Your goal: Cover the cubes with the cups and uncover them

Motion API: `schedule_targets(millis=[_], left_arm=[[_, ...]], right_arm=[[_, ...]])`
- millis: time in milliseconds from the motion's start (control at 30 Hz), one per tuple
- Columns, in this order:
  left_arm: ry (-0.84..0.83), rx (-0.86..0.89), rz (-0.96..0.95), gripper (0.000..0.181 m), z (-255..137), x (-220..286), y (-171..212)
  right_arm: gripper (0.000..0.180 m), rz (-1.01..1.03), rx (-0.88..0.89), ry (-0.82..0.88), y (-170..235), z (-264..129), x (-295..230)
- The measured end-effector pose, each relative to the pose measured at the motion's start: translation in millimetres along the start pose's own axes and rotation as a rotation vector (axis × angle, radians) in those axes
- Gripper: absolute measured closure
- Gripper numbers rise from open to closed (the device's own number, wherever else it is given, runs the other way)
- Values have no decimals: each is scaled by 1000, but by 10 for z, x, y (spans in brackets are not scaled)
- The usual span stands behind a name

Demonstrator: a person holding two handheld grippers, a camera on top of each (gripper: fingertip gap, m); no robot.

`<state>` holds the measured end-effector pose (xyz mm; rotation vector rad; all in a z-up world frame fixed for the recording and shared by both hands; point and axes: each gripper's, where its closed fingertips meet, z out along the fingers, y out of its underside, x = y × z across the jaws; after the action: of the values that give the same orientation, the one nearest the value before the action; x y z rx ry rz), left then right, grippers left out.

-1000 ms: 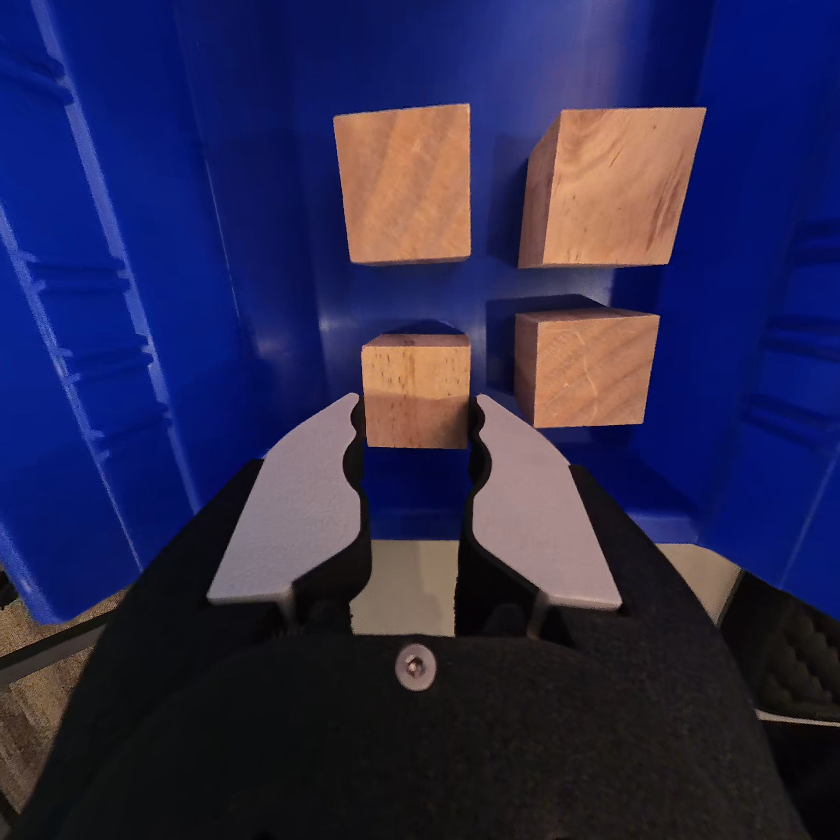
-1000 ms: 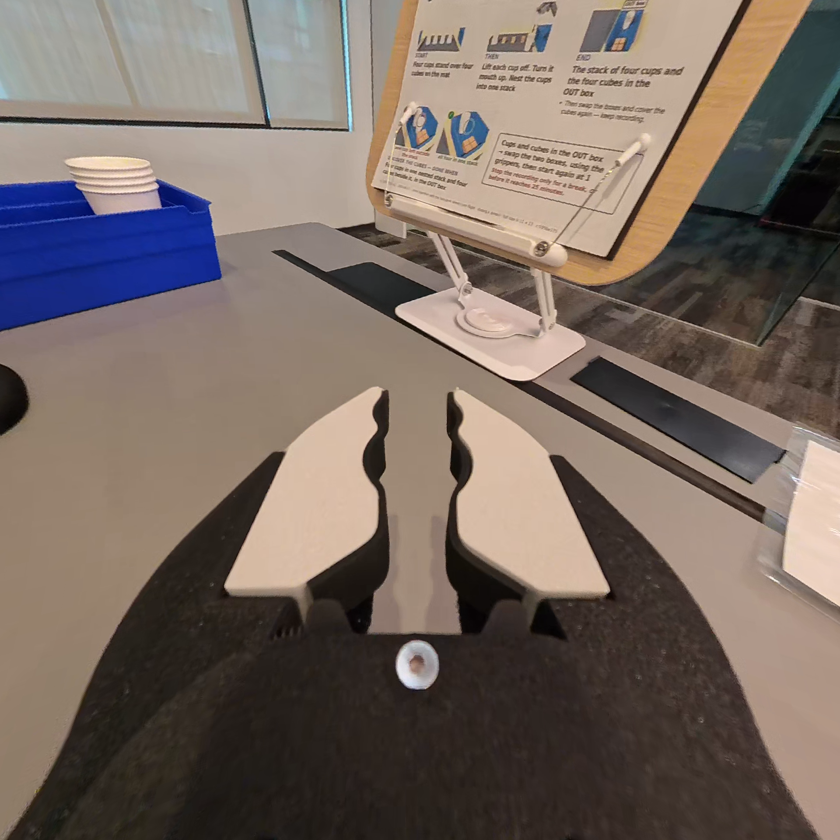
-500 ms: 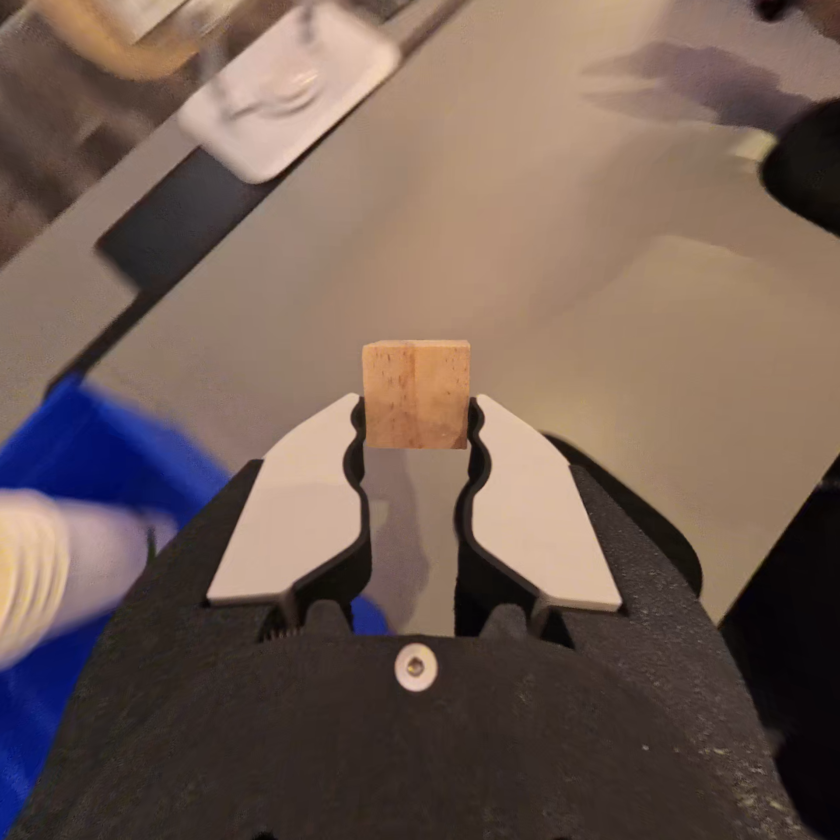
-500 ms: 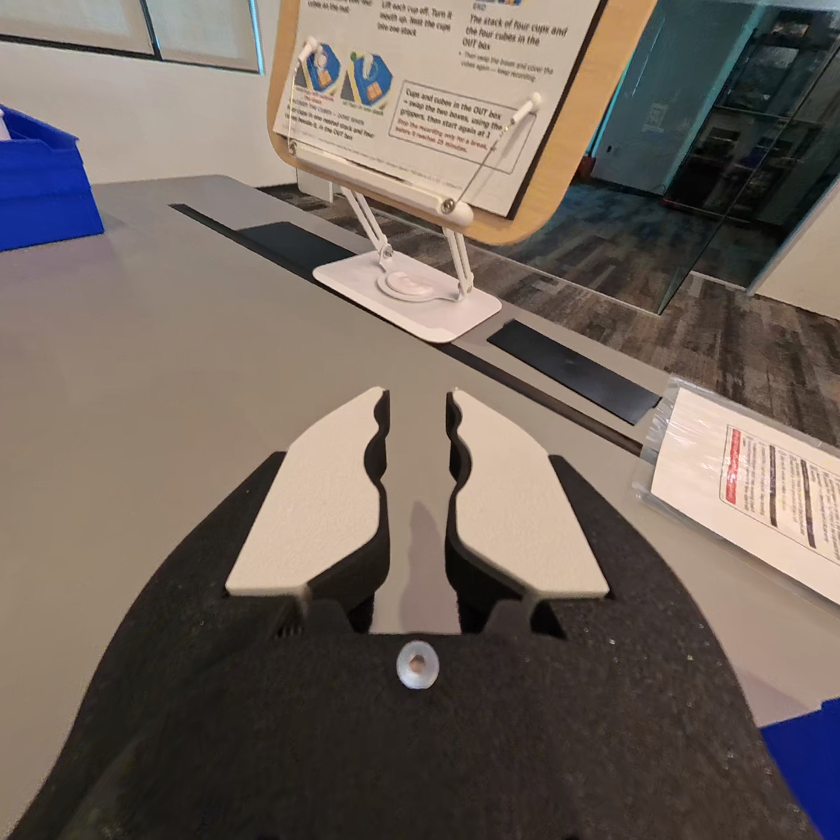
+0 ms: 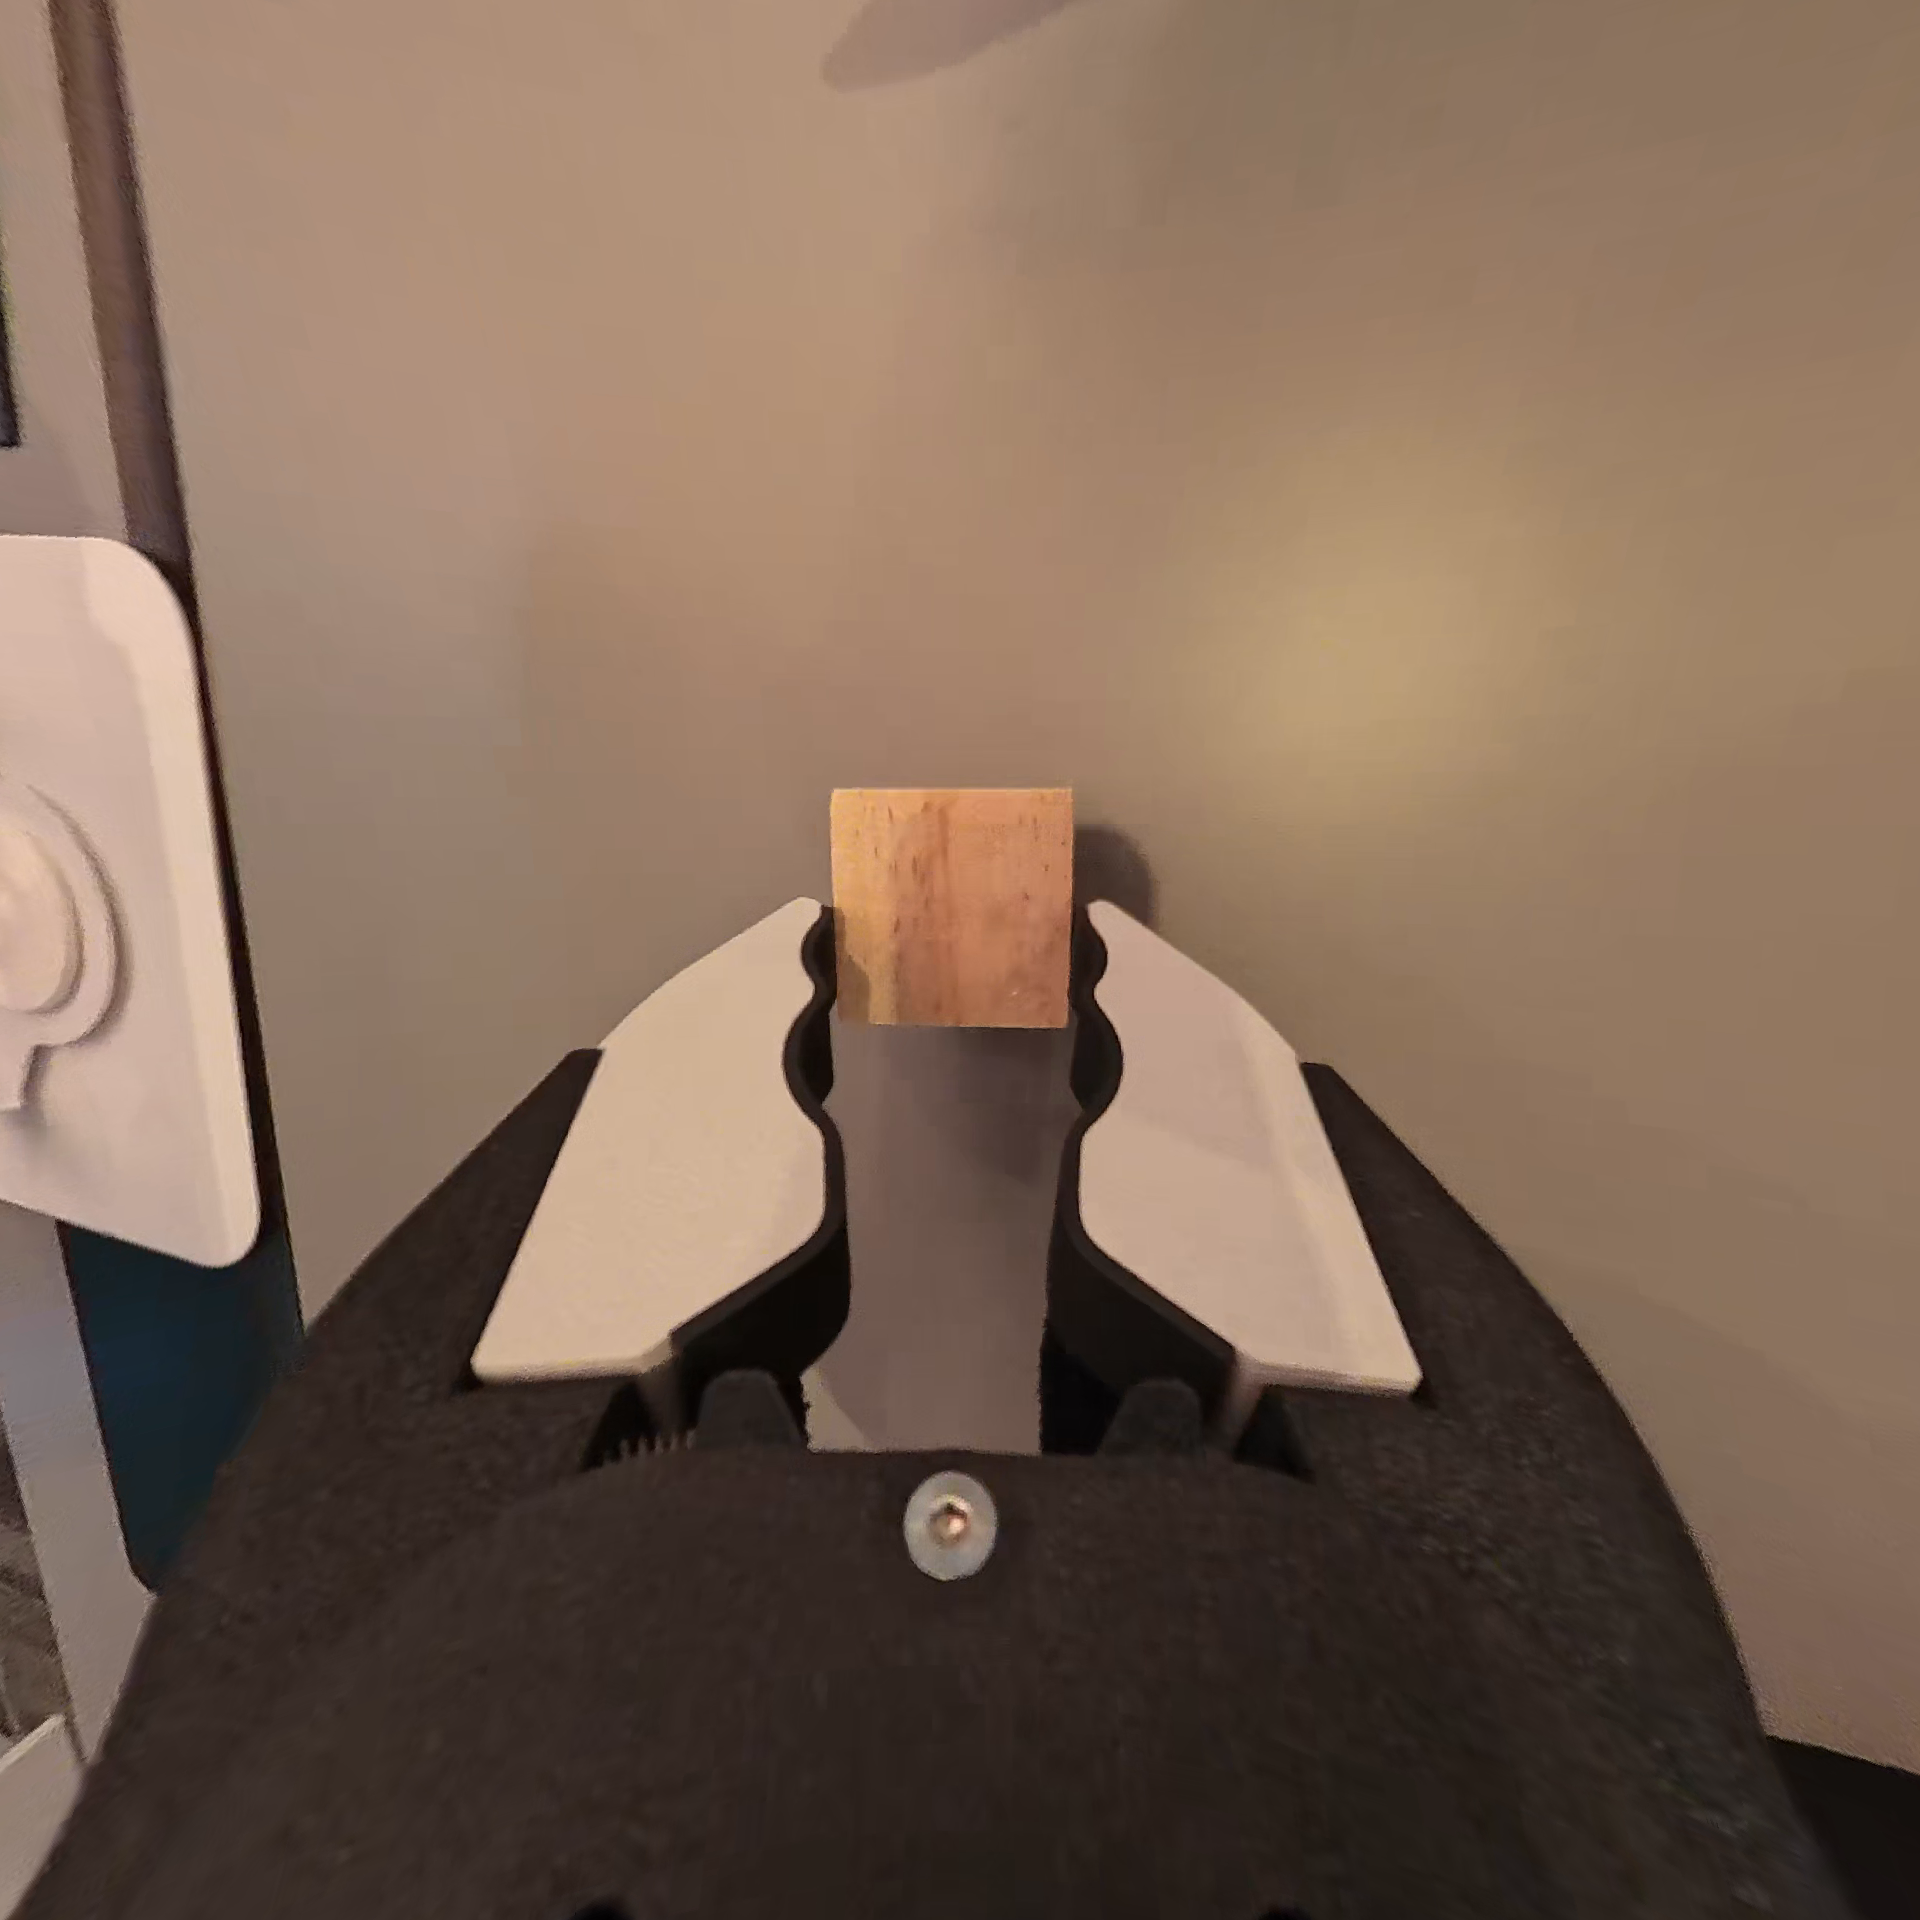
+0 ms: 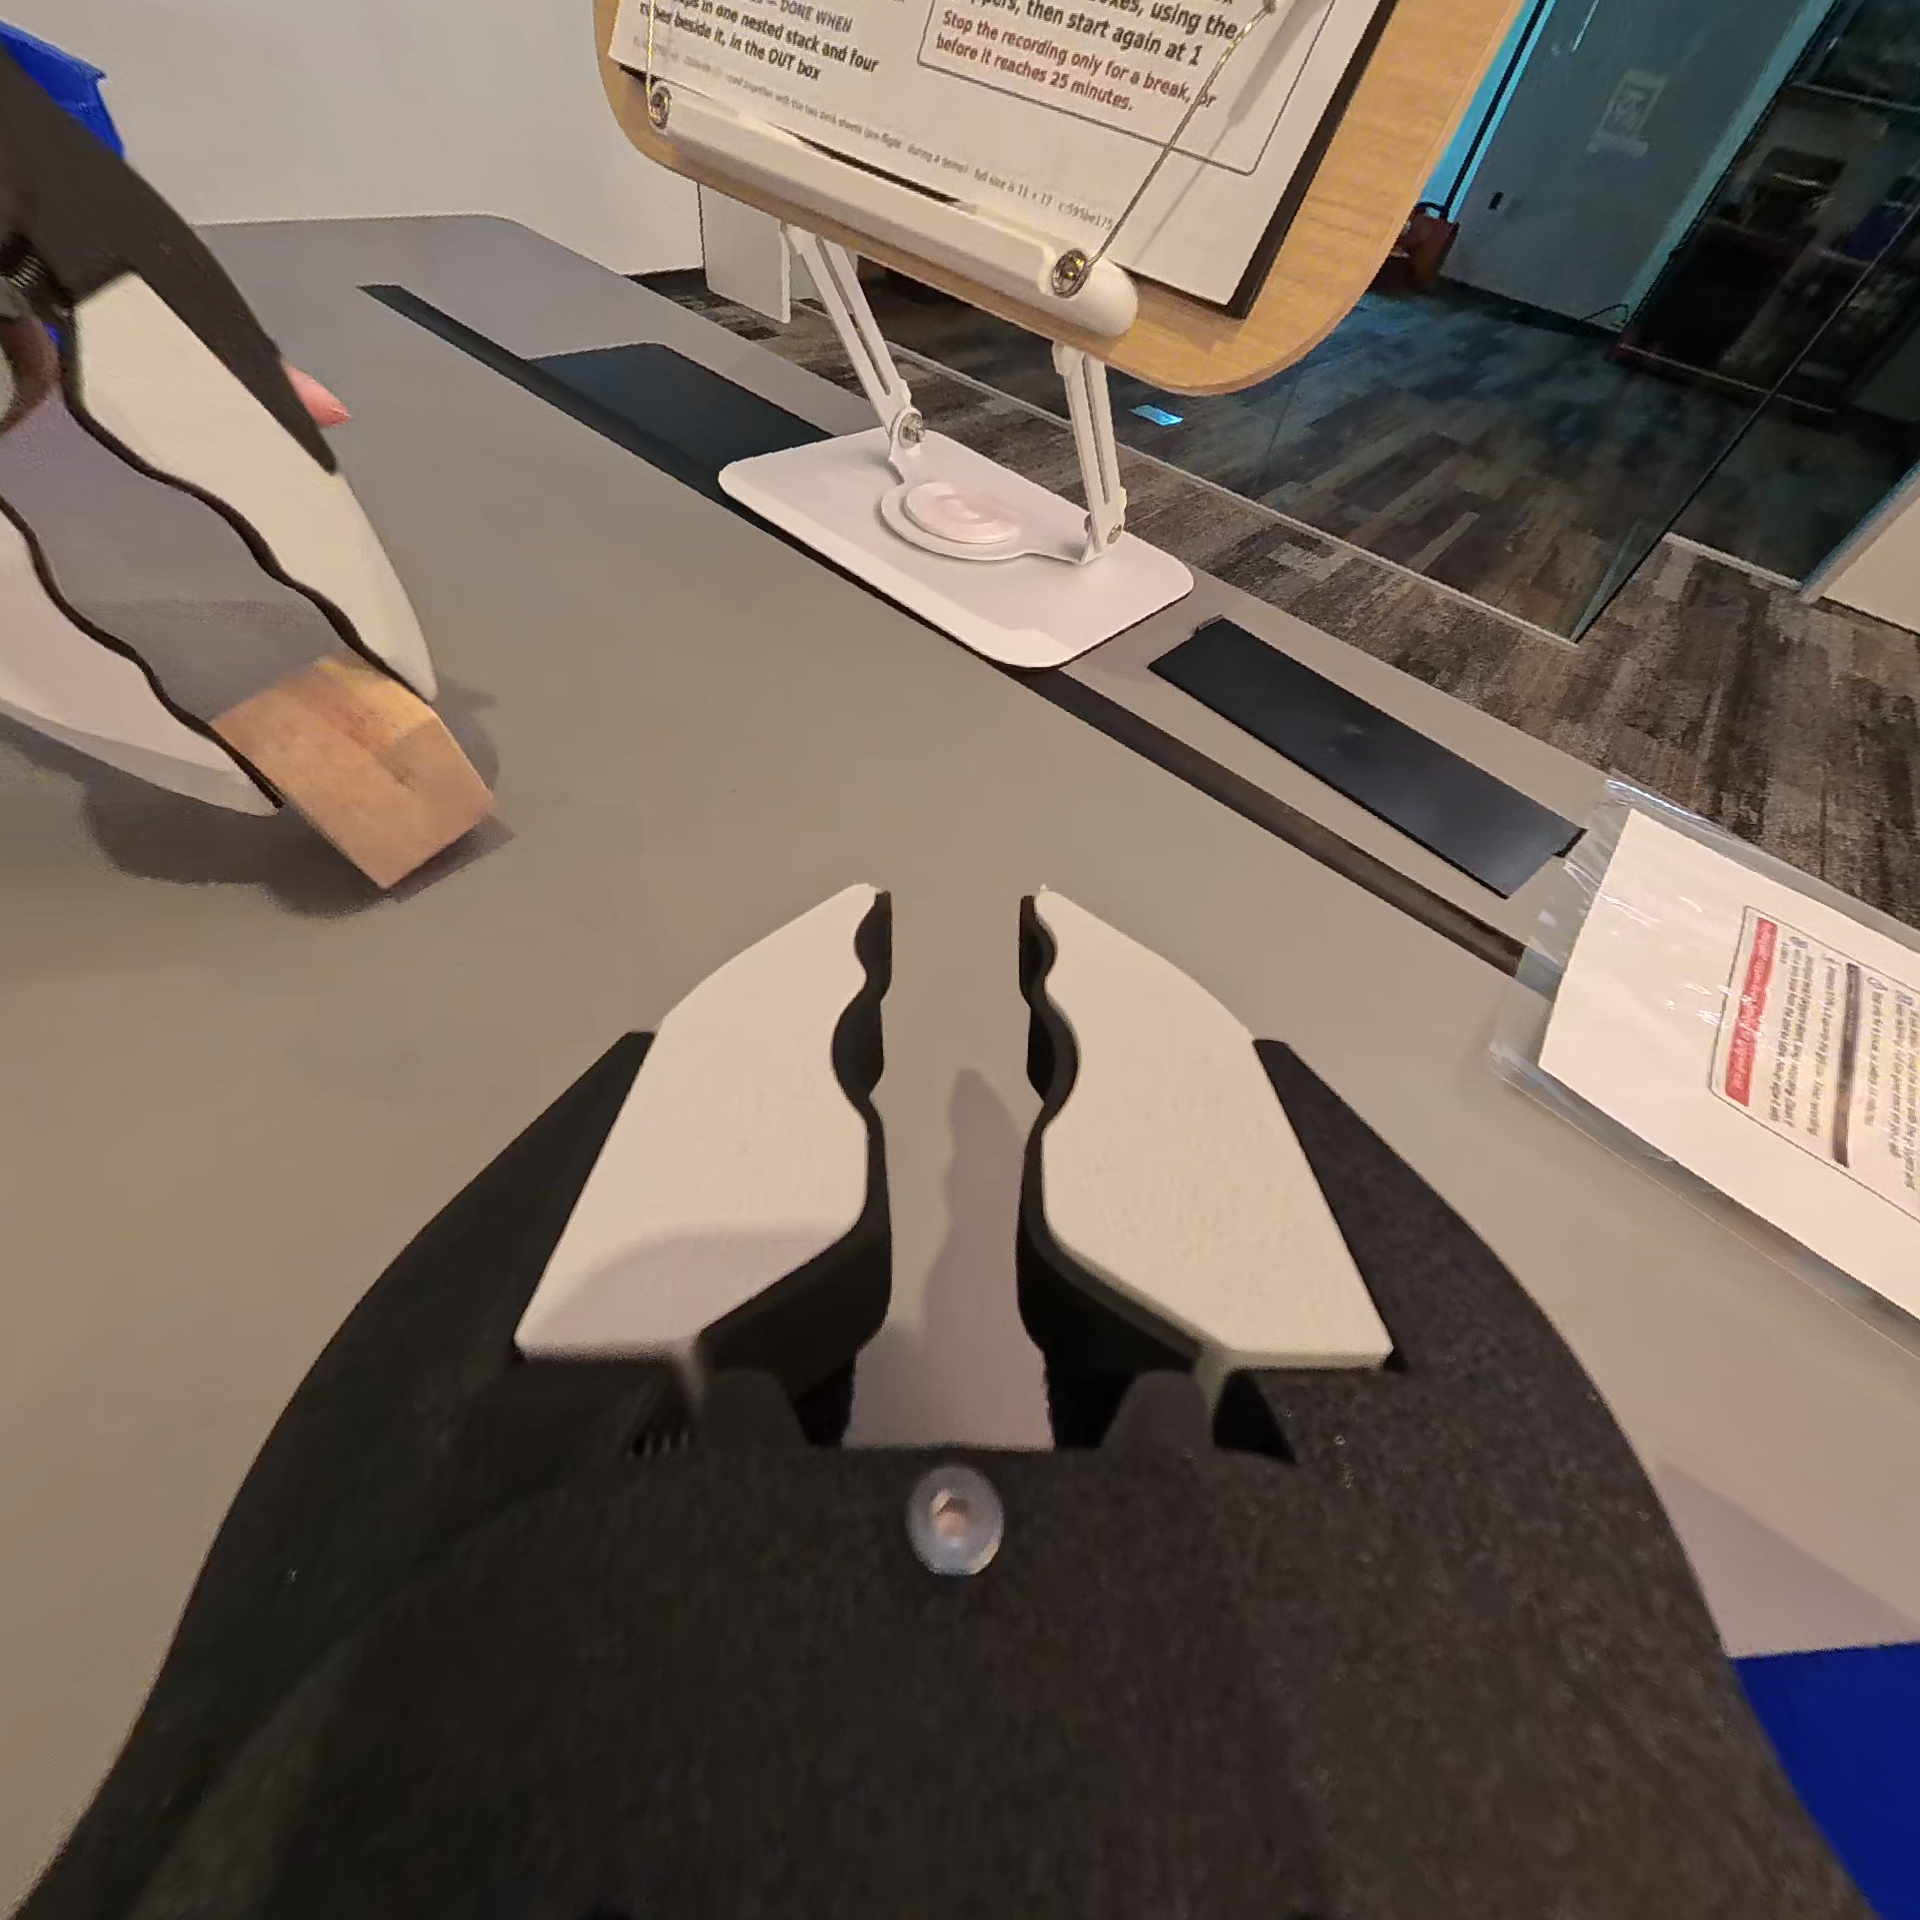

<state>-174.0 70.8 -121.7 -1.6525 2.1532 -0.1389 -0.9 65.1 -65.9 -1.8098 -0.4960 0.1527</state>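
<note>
Left gripper [image 5: 951,920] pinching a wooden cube [image 5: 952,906] between its fingertips, pointed down at the grey tabletop [image 5: 1351,468]. From the right wrist view, same cube [image 6: 358,769] held tilted, one lower corner touching or almost touching the table; cannot tell which. Part of a hand [image 6: 317,398] visible behind that gripper.

Right gripper [image 6: 954,914] held above the table with nothing between its fingers, a narrow gap left between the tips. Cube well to its left and a little ahead.

Farther back along the table: white stand base [image 6: 956,545] carrying a wooden board [image 6: 1309,312] with a printed instruction sheet [image 6: 1039,62] clipped on, top of both cut off by the frame. Same white base [image 5: 104,894] cropped at the left edge of the left wrist view. Black strip [image 6: 1361,753] set into the table beside the base. Laminated sheet [image 6: 1745,1039] lying at the right, partly out of frame. Blue corner [image 6: 1839,1756] at lower right, mostly hidden behind the gripper body, too little showing to name. Small blue patch [image 6: 62,73] at upper left, likewise cut off. No cups visible in either view.
</note>
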Motion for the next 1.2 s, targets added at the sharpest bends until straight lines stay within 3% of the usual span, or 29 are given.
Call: schedule_targets(millis=[300,400,467,600,900,967,1033,1067,1200], left_arm=[[64,2,28,138,133,-32,-35],[76,6,9,129,140,-45,25],[60,8,-13,113,98,-76,69],[7,118,-87,109,-230,-42,120],[-231,211,-200,109,-1158,544,851],[-266,224,-229,110,-1302,713,1005],[-292,237,-266,109,-1425,857,1142],[-307,243,-288,110,-1482,912,1208],[-374,281,-367,112,-1685,1076,1428]], right_arm=[[156,-26,-75,-79,132,122,-114],[155,-49,-94,-158,154,174,-281],[150,-75,-80,-253,115,208,-497],[135,-170,-50,-529,-55,295,-1093],[119,-497,-367,-705,121,903,-1491],[117,-509,-427,-722,189,981,-1525],[134,-522,-497,-740,270,993,-1541],[134,-504,-512,-734,269,995,-1539],[134,-425,-571,-550,239,890,-1221]])
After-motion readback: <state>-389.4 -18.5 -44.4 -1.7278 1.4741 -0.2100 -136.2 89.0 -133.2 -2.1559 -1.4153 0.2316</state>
